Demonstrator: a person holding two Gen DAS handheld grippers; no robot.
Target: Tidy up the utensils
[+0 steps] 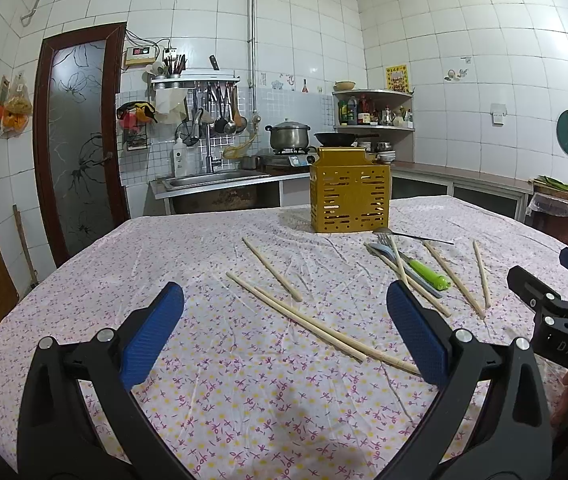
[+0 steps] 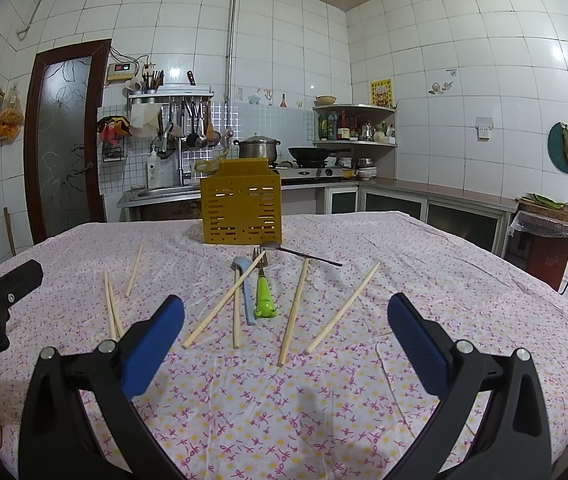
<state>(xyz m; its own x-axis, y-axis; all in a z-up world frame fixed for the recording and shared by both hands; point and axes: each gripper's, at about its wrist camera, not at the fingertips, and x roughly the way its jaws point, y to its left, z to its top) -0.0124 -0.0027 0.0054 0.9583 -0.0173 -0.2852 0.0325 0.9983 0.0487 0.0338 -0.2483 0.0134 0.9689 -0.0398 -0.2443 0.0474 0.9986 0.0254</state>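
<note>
Blue pads: both spread wide and empty, left hand-held gripper (image 1: 284, 334) and right hand-held gripper (image 2: 286, 338) poised low over the worktop (image 2: 364, 408), ready to pick.
Nearest sticks: a chopstick pair (image 1: 316, 322) lies just ahead of the left one, likely first.
Middle heap: green-handled fork (image 2: 261, 286), blue utensil (image 2: 243, 288) and crossed chopsticks (image 2: 223, 306) overlap, awkward to grab.
Spoon: metal spoon (image 2: 300, 254) beside the box.
Far end: yellow slotted holder (image 2: 241, 204) stands upright, seemingly the destination.
</note>
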